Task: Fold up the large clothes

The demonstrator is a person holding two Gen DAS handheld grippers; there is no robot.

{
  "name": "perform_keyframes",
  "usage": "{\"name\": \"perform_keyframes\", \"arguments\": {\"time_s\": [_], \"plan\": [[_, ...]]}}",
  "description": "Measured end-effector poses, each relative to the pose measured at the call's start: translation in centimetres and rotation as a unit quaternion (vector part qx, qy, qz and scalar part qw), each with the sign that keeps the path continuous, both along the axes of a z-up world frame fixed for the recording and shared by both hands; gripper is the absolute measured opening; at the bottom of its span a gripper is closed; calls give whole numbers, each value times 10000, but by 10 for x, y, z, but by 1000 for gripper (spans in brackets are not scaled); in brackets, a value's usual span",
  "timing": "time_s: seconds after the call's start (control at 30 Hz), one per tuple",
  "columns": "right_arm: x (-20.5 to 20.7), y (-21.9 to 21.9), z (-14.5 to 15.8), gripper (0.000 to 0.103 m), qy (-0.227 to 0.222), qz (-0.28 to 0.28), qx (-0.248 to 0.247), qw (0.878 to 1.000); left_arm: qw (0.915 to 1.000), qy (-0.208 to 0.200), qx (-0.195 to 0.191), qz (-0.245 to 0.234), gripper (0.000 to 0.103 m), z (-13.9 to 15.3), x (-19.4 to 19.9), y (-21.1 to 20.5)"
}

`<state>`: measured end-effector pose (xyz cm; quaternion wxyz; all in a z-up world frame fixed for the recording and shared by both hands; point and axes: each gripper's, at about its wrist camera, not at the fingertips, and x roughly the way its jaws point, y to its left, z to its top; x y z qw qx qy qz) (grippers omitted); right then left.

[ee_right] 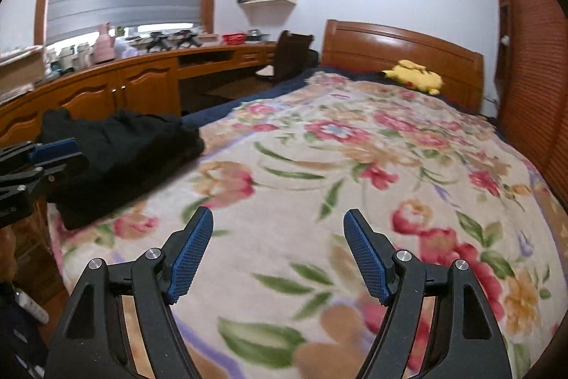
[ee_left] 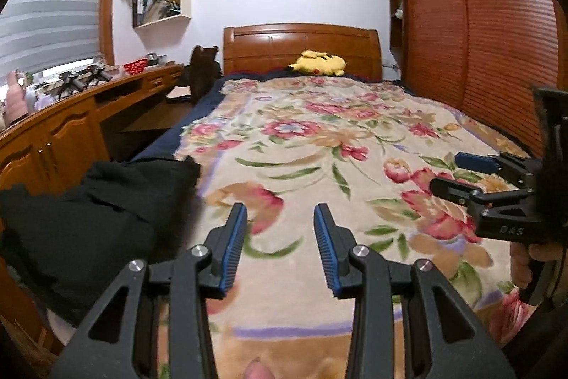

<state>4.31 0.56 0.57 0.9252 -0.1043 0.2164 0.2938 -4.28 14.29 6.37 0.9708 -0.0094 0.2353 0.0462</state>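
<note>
Where the flowered fleece blanket (ee_right: 355,166) meets the bed's near left corner, a bundle of black folded clothing (ee_right: 117,158) lies beside the curved wooden desk (ee_left: 71,116). Both grippers hover above the blanket, apart from the clothing. The left gripper (ee_left: 280,219) has its blue-padded jaws partly spread around nothing; the right gripper (ee_right: 278,222) gapes wider, also empty. A yellow plush toy (ee_left: 317,63) rests against the wooden headboard (ee_left: 301,41).
</note>
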Motion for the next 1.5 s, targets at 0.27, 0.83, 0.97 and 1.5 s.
{"name": "perform_keyframes", "arguments": {"time_s": [0.27,0.83,0.97,1.5], "plan": [[4,-56,-16,78,17,-468,181,9987,9996,51,185,-200,37,-21,35,-59],[37,-145,-41,78,-84,-1518,190,9882,9986,139,-16,-507,37,-47,99,-136],[39,-160,-44,78,-160,-1708,168,9850,9982,4,121,-590,37,-47,98,-148],[12,-172,-42,78,-652,-1944,487,9775,9964,-496,102,-685,38,-29,70,-155]]}}
